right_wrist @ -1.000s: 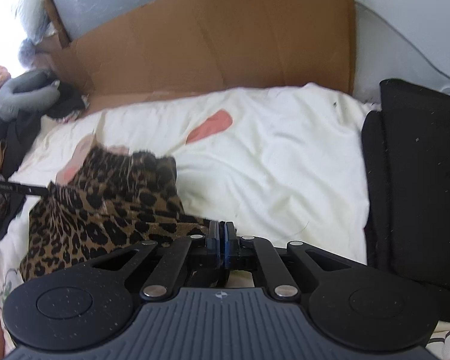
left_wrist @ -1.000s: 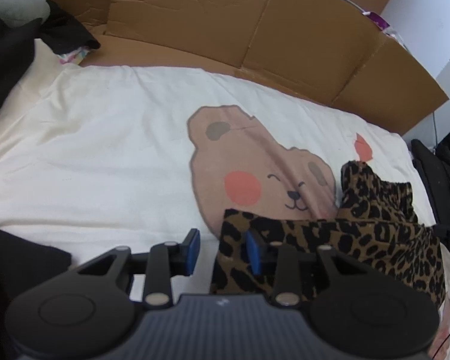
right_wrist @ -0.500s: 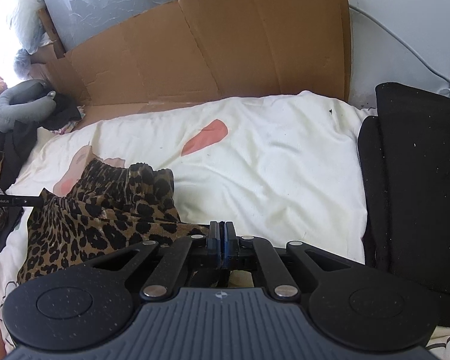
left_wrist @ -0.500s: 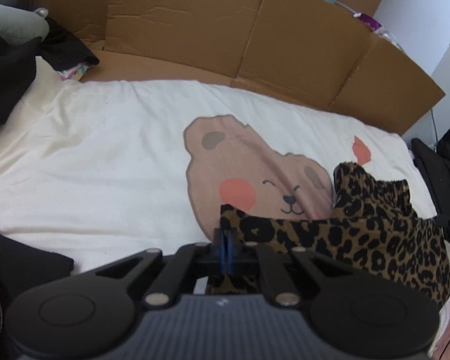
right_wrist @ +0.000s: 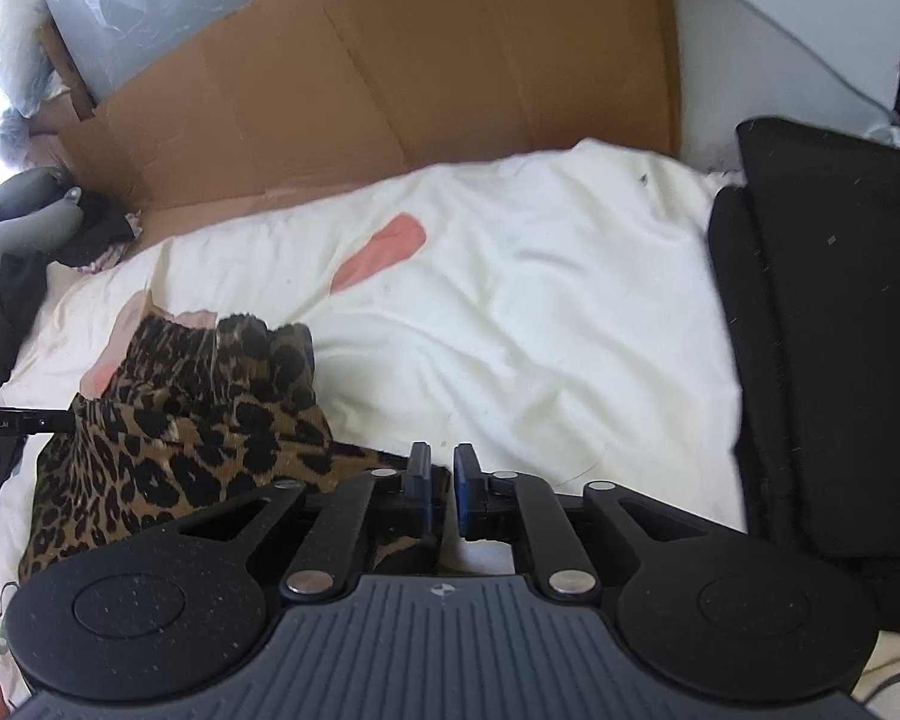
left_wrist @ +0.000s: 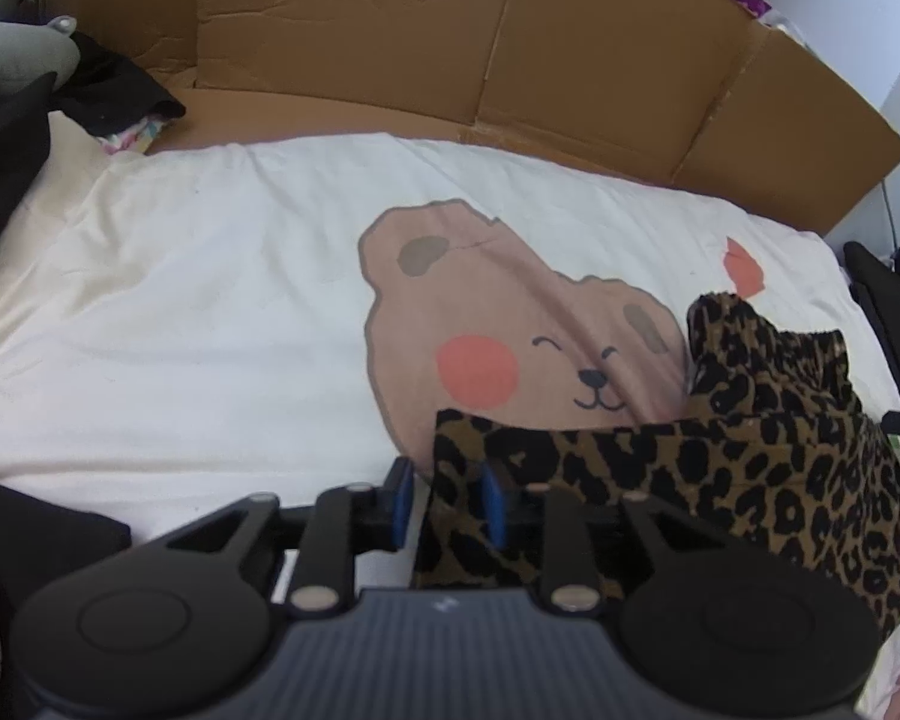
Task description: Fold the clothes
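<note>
Both jaws have just been opening. Left hand-held gripper (left_wrist: 444, 507) narrowly parted, corner of the leopard-print fabric garment (left_wrist: 720, 462) loose between; right hand-held gripper (right_wrist: 441, 489) slightly parted, released. Garment lies on the cream bear-print bedsheet (left_wrist: 210, 312): fold laid down.

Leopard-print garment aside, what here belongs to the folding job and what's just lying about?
In the job:
leopard-print garment
left gripper
right gripper
bear-print sheet, the work surface

Lying about:
cardboard
black fabric
grey plush toy
</note>
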